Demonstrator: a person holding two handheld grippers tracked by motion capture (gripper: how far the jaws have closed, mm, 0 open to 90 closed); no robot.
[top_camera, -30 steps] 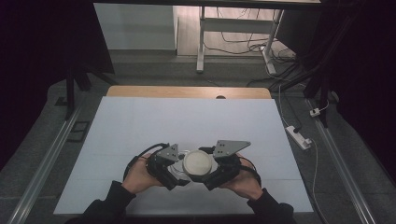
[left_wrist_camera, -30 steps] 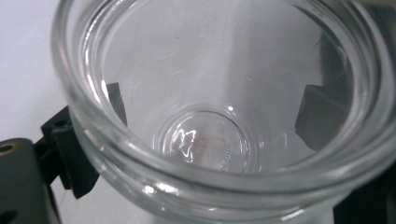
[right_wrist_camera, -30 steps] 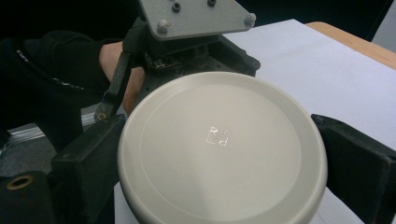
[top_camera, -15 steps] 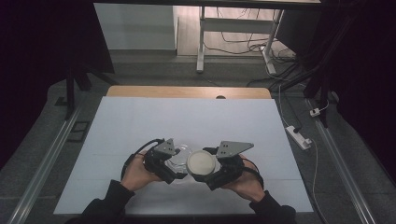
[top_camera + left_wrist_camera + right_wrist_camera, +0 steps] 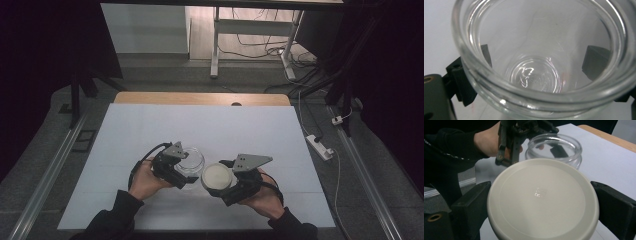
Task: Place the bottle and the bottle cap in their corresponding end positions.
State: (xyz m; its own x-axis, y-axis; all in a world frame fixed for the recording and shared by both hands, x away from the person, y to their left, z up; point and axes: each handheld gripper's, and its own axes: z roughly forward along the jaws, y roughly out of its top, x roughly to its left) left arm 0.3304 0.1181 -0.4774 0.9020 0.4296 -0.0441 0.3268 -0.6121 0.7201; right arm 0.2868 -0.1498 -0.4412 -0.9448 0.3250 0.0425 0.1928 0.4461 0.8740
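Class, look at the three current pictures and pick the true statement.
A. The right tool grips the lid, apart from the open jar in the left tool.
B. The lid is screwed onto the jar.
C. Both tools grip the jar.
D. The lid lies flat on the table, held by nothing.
A: the right tool clamps the cream lid between its jaws, while the left tool holds the open, empty glass jar beside it.

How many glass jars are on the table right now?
1: the glass jar, lid off, sits held in the left gripper, beside the cream lid in the right gripper.
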